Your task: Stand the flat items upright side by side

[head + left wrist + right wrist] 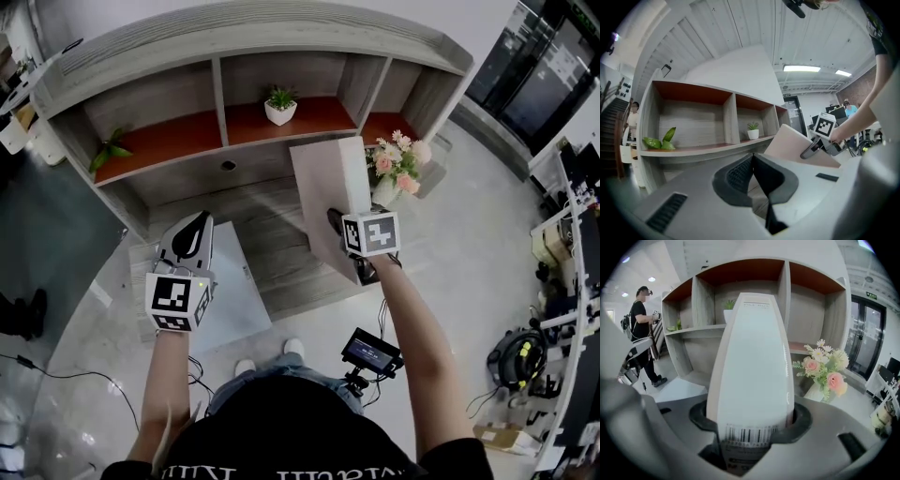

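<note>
The right gripper (751,423) is clamped on the barcoded end of a beige file box (323,187), held nearly upright before the wooden shelf unit (187,103). A white flat box (234,295) lies flat beneath the left gripper (754,161), whose jaws are together and empty. A flower bouquet (398,164) stands just beside the held box.

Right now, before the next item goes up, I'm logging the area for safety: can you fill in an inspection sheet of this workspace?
Surface: grey wood shelf base, open in front of the compartments.
Job's things: file box lifted and tilted; white flat item lies flat beneath the left gripper.
Clutter: potted plant, green leaves, flower vase.
Grippers: right gripper shut on file box; left gripper shut, empty.
Cables: black cable on floor at left.
Surroundings: a person stands nearby; equipment at right.
</note>
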`<action>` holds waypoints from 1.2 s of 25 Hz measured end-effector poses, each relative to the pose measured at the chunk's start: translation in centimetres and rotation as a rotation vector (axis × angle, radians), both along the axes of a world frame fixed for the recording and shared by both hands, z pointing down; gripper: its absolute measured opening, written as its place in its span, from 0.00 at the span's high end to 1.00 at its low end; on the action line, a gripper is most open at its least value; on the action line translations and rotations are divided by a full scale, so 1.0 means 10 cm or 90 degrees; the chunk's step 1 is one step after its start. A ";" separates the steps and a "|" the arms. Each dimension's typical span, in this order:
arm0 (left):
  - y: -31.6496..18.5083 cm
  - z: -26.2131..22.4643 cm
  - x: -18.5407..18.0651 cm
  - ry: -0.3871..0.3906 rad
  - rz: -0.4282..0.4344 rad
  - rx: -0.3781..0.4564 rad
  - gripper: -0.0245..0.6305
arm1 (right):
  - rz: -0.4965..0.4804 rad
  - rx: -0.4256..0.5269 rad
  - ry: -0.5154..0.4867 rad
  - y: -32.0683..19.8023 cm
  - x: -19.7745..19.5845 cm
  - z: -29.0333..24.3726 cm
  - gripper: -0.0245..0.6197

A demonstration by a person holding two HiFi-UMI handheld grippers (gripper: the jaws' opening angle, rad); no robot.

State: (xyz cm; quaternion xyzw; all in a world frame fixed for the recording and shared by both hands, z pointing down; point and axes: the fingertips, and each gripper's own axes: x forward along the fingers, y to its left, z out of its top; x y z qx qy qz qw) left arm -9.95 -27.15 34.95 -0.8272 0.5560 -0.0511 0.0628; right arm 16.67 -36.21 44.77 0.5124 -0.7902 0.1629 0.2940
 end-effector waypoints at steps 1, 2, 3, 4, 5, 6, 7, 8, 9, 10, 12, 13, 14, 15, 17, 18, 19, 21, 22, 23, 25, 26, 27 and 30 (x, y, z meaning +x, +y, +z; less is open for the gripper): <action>0.01 0.00 0.01 -0.002 0.000 0.000 0.95 | 0.001 0.026 -0.003 0.00 0.00 -0.01 0.52; 0.01 0.00 0.03 -0.005 0.001 -0.001 0.95 | 0.002 0.055 -0.004 0.01 0.00 0.00 0.52; 0.02 0.01 0.04 -0.008 0.002 -0.002 0.95 | 0.002 0.084 -0.004 0.01 0.00 0.03 0.52; 0.02 0.02 0.06 -0.012 0.003 -0.004 0.95 | 0.003 0.113 -0.006 0.01 0.00 0.06 0.52; 0.03 0.03 0.07 -0.016 0.003 -0.005 0.95 | 0.006 0.140 -0.010 0.01 0.01 0.08 0.52; 0.03 0.03 0.09 -0.019 0.004 -0.007 0.95 | 0.010 0.164 -0.017 0.02 0.02 0.10 0.52; 0.03 0.04 0.10 -0.022 0.005 -0.008 0.95 | 0.017 0.185 -0.025 0.02 0.03 0.12 0.52; 0.03 0.04 0.12 -0.025 0.005 -0.009 0.95 | 0.025 0.201 -0.034 0.01 0.05 0.14 0.52; 0.03 0.04 0.13 -0.027 0.004 -0.010 0.95 | 0.035 0.212 -0.045 0.01 0.06 0.16 0.52; 0.03 0.04 0.14 -0.028 0.003 -0.011 0.95 | 0.046 0.220 -0.055 -0.01 0.08 0.17 0.52; 0.02 0.03 0.17 -0.032 0.003 -0.012 0.95 | 0.062 0.229 -0.069 -0.04 0.12 0.19 0.51; 0.02 0.03 0.19 -0.034 0.003 -0.012 0.95 | 0.067 0.231 -0.072 -0.06 0.13 0.20 0.51; 0.02 0.04 0.20 -0.036 0.002 -0.012 0.95 | 0.070 0.228 -0.075 -0.08 0.13 0.22 0.51; 0.02 0.05 0.22 -0.037 0.002 -0.014 0.95 | 0.073 0.220 -0.079 -0.10 0.13 0.25 0.51; 0.03 0.07 0.24 -0.039 0.000 -0.017 0.95 | 0.073 0.195 -0.084 -0.14 0.14 0.33 0.51; 0.03 0.07 0.25 -0.039 -0.001 -0.018 0.95 | 0.071 0.184 -0.084 -0.16 0.14 0.38 0.51; 0.03 0.07 0.26 -0.040 -0.002 -0.018 0.95 | 0.069 0.176 -0.082 -0.17 0.14 0.41 0.51; 0.03 0.07 0.28 -0.042 -0.005 -0.017 0.95 | 0.070 0.164 -0.075 -0.22 0.15 0.46 0.50; 0.03 0.06 0.28 -0.043 -0.007 -0.017 0.95 | 0.071 0.157 -0.070 -0.25 0.14 0.49 0.50; 0.03 0.06 0.29 -0.045 -0.009 -0.017 0.95 | 0.071 0.148 -0.064 -0.27 0.14 0.52 0.50; 0.03 0.07 0.30 -0.048 -0.015 -0.019 0.95 | 0.068 0.121 -0.050 -0.29 0.14 0.60 0.49; 0.04 0.07 0.31 -0.050 -0.017 -0.020 0.95 | 0.067 0.103 -0.042 -0.30 0.15 0.66 0.49; 0.04 0.08 0.32 -0.052 -0.020 -0.021 0.95 | 0.068 0.083 -0.034 -0.32 0.16 0.71 0.49; 0.04 0.08 0.34 -0.056 -0.027 -0.023 0.95 | 0.080 0.026 -0.012 -0.36 0.19 0.86 0.49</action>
